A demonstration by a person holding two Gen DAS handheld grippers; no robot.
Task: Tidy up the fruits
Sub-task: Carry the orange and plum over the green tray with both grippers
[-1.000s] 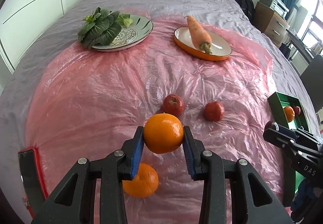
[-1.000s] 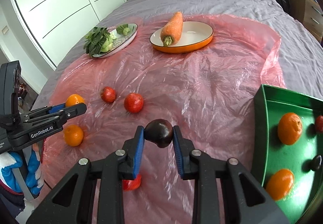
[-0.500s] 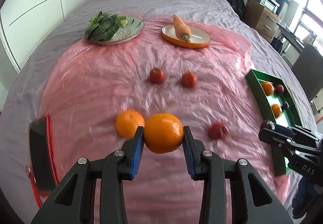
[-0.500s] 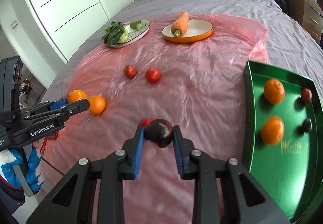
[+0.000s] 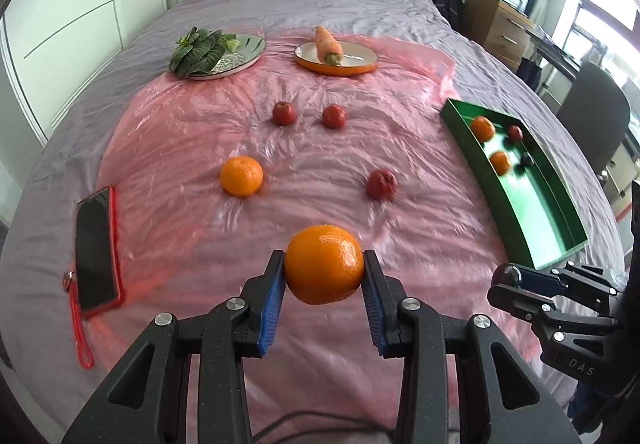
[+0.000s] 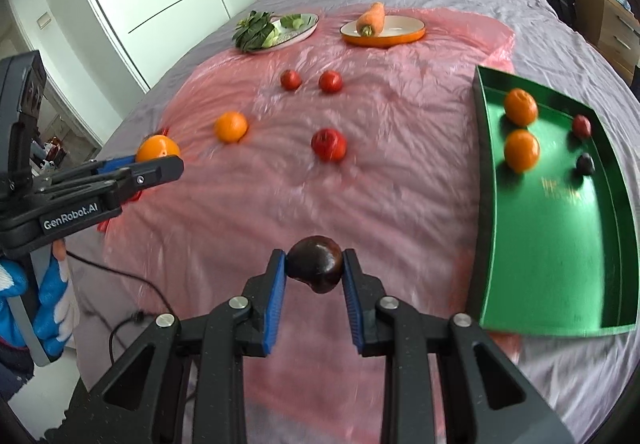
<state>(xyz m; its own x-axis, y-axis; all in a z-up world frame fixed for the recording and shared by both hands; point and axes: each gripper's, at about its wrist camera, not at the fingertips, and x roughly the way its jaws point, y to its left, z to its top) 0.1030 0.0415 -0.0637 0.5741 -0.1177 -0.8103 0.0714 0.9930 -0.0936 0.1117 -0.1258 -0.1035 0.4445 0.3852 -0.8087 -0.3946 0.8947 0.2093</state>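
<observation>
The left gripper (image 5: 324, 276) is pinching a round orange mandarin (image 5: 324, 264) at its middle; the right gripper (image 6: 314, 270) is pinching a smooth dark plum (image 6: 315, 264), probably slippery and soft.

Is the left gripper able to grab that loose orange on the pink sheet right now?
Probably not yet. The left gripper is already shut on an orange, so its jaws are full. The loose orange sits unobstructed on the pink sheet; nothing blocks the way once the held fruit is dropped off.

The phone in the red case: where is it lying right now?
In the left wrist view the phone lies at the left edge of the pink plastic sheet, left of and nearer than the loose orange.
</observation>
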